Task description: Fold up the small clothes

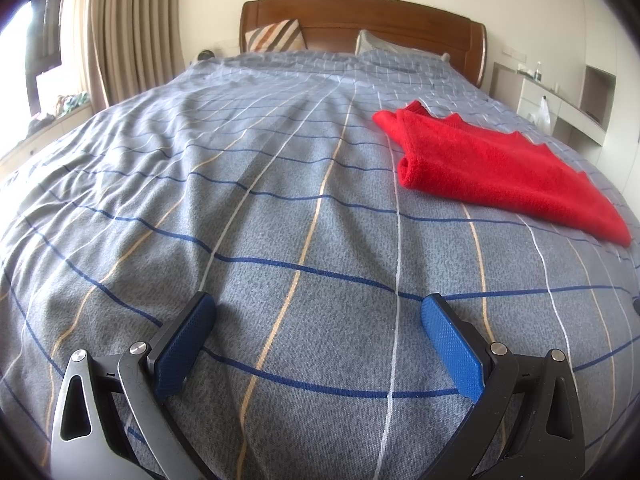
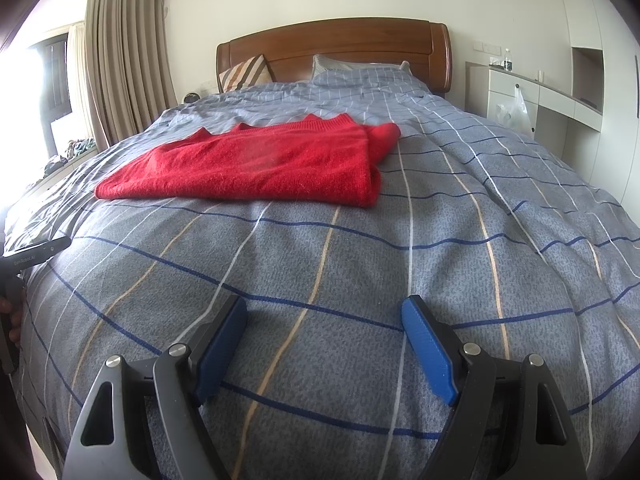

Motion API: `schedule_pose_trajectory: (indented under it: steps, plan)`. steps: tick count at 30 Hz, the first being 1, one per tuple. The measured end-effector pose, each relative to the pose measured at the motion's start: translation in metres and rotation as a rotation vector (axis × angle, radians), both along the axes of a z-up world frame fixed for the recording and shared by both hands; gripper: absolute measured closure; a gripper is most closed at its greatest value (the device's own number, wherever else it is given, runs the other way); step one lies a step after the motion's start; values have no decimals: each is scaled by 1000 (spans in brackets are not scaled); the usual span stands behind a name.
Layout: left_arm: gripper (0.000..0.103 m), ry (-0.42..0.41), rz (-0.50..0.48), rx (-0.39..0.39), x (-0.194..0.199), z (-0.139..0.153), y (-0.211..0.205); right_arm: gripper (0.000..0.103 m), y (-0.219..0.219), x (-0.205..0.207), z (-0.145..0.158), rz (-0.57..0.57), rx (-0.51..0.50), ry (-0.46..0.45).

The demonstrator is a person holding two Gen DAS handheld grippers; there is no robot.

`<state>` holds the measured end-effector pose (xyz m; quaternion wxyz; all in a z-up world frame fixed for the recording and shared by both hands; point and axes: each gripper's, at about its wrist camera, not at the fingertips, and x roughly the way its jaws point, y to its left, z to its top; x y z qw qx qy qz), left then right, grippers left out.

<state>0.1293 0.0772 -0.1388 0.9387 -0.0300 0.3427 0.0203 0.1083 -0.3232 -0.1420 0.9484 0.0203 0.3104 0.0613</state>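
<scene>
Garment: a red knitted sweater [image 2: 256, 164], partly folded, is laid mid-bed on the grey checked bed cover [image 2: 360, 280].
Handling: judged soft, light, limp; best pinched at hem corners.
Left gripper [image 1: 318, 322]: held open, empty.
Right gripper [image 2: 324, 326]: held open, empty.

Bed [image 2: 440, 240]: open quilt between both hand-held grippers and the sweater [image 2: 256, 164], nothing in the way. Far end: pillows [image 2: 244, 74] against headboard [image 2: 332, 46]. Right side: desk [image 2: 552, 96].
</scene>
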Motion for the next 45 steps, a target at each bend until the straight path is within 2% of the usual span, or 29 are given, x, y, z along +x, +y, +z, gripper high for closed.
schedule_pose_trajectory:
  steps: [38, 45]
  plan:
    - [1, 40, -5, -1, -8, 6, 1, 23, 0, 0, 0, -1, -4, -2]
    - [1, 7, -30, -51, -18, 16, 1, 23, -1, 1, 0, -1, -5, -3]
